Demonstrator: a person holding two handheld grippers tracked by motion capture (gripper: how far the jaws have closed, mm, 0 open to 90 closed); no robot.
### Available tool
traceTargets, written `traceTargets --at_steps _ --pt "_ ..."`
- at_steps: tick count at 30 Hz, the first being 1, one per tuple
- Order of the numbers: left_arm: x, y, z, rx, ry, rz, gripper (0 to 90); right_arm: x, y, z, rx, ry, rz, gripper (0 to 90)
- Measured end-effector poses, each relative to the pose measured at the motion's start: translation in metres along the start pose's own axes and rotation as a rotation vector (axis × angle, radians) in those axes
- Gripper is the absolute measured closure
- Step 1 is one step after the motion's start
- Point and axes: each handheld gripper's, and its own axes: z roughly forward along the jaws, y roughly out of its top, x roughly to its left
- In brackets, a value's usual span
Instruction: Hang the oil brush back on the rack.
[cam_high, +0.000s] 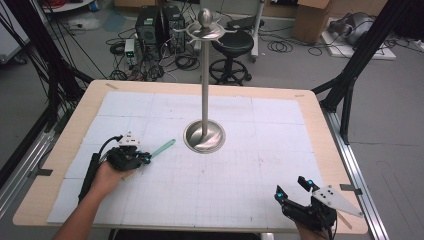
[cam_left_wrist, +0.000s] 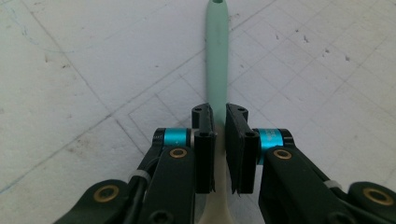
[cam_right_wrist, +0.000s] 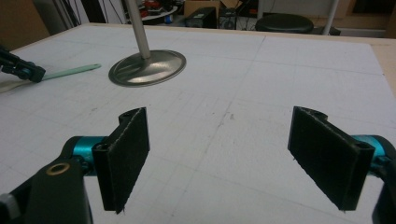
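Nearest me, the right gripper (cam_high: 294, 189) rests at the table's (cam_high: 310, 107) front right corner, its jaws spread wide with nothing between them. Further in on the left, the left gripper (cam_left_wrist: 220, 140) has clamped down on a mint-green spatula (cam_left_wrist: 217, 56), which lies flat on the white mat (cam_high: 240, 170); the pads pinch the handle close to where it widens toward the pale blade, and the hole end points toward the stand (cam_high: 204, 135). From here the grip looks centred and square. I'd lift it straight and slowly, keeping the handle level so it can't pivot, then swing it toward the stand's hooks (cam_high: 206, 31) beyond, minding the pole.
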Motion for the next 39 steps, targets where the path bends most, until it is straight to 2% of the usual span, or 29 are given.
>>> traceTargets --at_steps 4,6,7,8,9,10,11,13,15,16,17,18,19,20,22,24,25,26,27,28,29,30,31,32,33,36,37,38,39 --pt "0.000 -0.001 -0.005 0.002 -0.026 -0.005 81.9 -0.002 -0.001 -0.002 -0.003 -0.004 -0.001 19.2" --pt "0.000 -0.001 -0.011 -0.025 -0.033 -0.013 81.9 -0.002 -0.001 -0.003 -0.003 -0.002 0.006 19.2" --pt "-0.001 -0.002 -0.019 -0.067 -0.054 -0.031 81.9 -0.003 -0.001 -0.004 -0.006 -0.001 0.005 19.2" --pt "-0.001 -0.002 -0.019 -0.067 -0.054 -0.031 81.9 -0.003 -0.001 -0.004 -0.006 -0.001 0.005 19.2" --pt "-0.002 -0.002 -0.028 -0.107 -0.076 -0.040 81.8 -0.002 -0.001 -0.004 -0.009 0.005 0.004 19.2" --pt "-0.002 -0.002 -0.028 -0.107 -0.076 -0.040 81.9 -0.002 -0.001 -0.004 -0.009 0.005 0.004 19.2" --pt "-0.006 -0.001 -0.036 -0.154 -0.094 -0.042 81.8 -0.001 0.000 -0.004 -0.009 0.011 -0.002 19.2" --pt "-0.008 0.000 -0.040 -0.182 -0.108 -0.043 81.9 0.000 0.000 -0.003 -0.011 0.022 -0.013 19.2" --pt "-0.016 0.001 -0.050 -0.246 -0.160 -0.027 81.9 0.002 0.000 -0.002 -0.012 0.041 -0.020 19.2" --pt "-0.016 0.001 -0.050 -0.246 -0.160 -0.027 81.8 0.002 0.000 -0.002 -0.012 0.041 -0.020 19.2" --pt "-0.022 0.002 -0.055 -0.282 -0.195 -0.004 81.9 0.004 0.001 0.000 -0.017 0.068 -0.039 19.2" --pt "-0.022 0.002 -0.055 -0.282 -0.195 -0.004 81.9 0.004 0.001 0.000 -0.017 0.068 -0.039 19.2" --pt "-0.030 0.002 -0.060 -0.319 -0.236 0.004 81.8 0.007 0.002 0.001 -0.016 0.099 -0.040 19.1" --pt "-0.030 0.002 -0.060 -0.319 -0.236 0.004 81.8 0.007 0.002 0.001 -0.016 0.099 -0.040 19.1" --pt "-0.040 0.002 -0.067 -0.370 -0.286 0.022 81.8 0.010 0.003 0.005 -0.018 0.152 -0.046 19.1" --pt "-0.043 0.002 -0.069 -0.382 -0.300 0.028 81.8 0.012 0.004 0.006 -0.017 0.174 -0.046 19.1" --pt "-0.046 0.002 -0.071 -0.392 -0.315 0.036 81.8 0.017 0.005 0.008 -0.022 0.222 -0.041 19.1" --pt "-0.048 0.002 -0.073 -0.399 -0.325 0.044 81.8 0.017 0.005 0.008 -0.022 0.222 -0.041 19.1" --pt "-0.053 0.003 -0.076 -0.415 -0.351 0.055 81.8 0.022 0.007 0.012 -0.023 0.273 -0.050 18.0" --pt "-0.053 0.003 -0.076 -0.415 -0.351 0.055 81.8 0.022 0.007 0.012 -0.023 0.273 -0.050 18.0" --pt "-0.058 0.003 -0.078 -0.434 -0.373 0.067 81.8 0.027 0.010 0.016 -0.025 0.314 -0.068 17.7" --pt "-0.058 0.003 -0.078 -0.434 -0.373 0.067 81.8 0.027 0.010 0.016 -0.025 0.314 -0.068 17.7" --pt "-0.062 0.004 -0.080 -0.441 -0.388 0.081 81.8 0.032 0.013 0.019 -0.024 0.358 -0.077 17.7" --pt "-0.064 0.004 -0.080 -0.444 -0.398 0.093 81.8 0.032 0.013 0.019 -0.024 0.358 -0.077 17.7" --pt "-0.069 0.006 -0.082 -0.446 -0.424 0.122 81.8 0.036 0.017 0.022 -0.021 0.420 -0.089 17.8" --pt "-0.076 0.008 -0.083 -0.443 -0.448 0.148 81.8 0.042 0.022 0.028 -0.020 0.496 -0.107 18.2" --pt "-0.079 0.008 -0.083 -0.445 -0.456 0.156 81.8 0.042 0.022 0.028 -0.020 0.496 -0.107 18.2" --pt "-0.083 0.009 -0.083 -0.443 -0.467 0.166 81.7 0.044 0.024 0.030 -0.014 0.522 -0.106 18.7" --pt "-0.090 0.011 -0.083 -0.435 -0.479 0.195 81.7 0.049 0.030 0.035 -0.011 0.576 -0.109 20.7"
